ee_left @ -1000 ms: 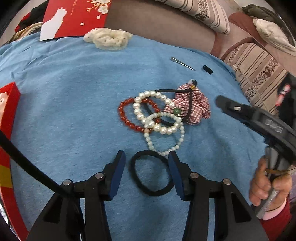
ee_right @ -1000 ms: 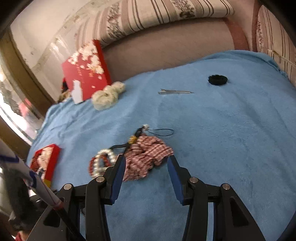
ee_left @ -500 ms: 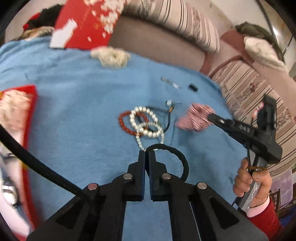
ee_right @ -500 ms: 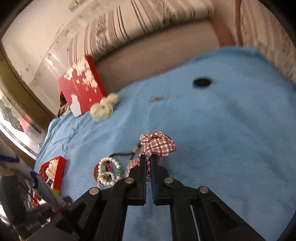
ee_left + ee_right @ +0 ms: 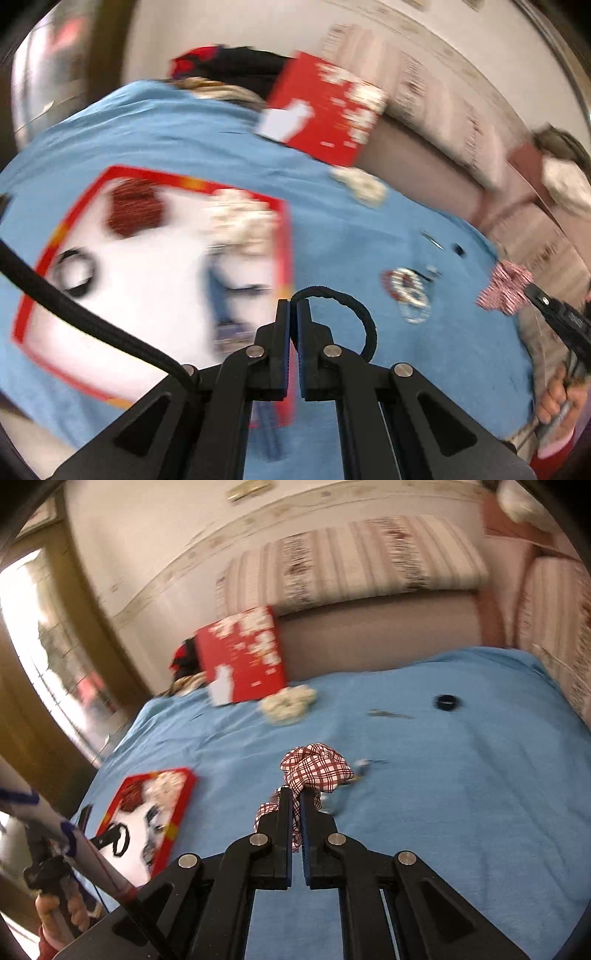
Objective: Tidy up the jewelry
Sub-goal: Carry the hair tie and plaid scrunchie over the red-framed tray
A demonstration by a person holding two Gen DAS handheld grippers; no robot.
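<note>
Hair tie (image 5: 364,325), black, hung as a loop from the left gripper (image 5: 294,310), whose jaws were pressed together on one strand of it; pinching a single side let the rest dangle free, which I judged would make it easy to drop. It was held in the air over the near right edge of the red tray (image 5: 284,236), where a dark red scrunchie (image 5: 135,212), a pale one and another black ring (image 5: 75,273) already lay on the white lining. Sorting by kind looked to be the reason: hair things in the tray.

Checked scrunchie (image 5: 314,771) was clamped in the right gripper (image 5: 296,797), jaws shut on a fold of its cloth, the bulk of it bunched above the tips and clear of the blue blanket (image 5: 461,812). The bead bracelets (image 5: 408,295) lay on the blanket between the two grippers, not yet collected. Farther off: a cream scrunchie (image 5: 288,705), a metal clip (image 5: 388,713), a small black ring (image 5: 447,702).

Both grippers pointed downward at a slant. The left view was heavily smeared, the right less so. The hand (image 5: 557,400) on the right gripper's handle showed at the left view's right edge.
</note>
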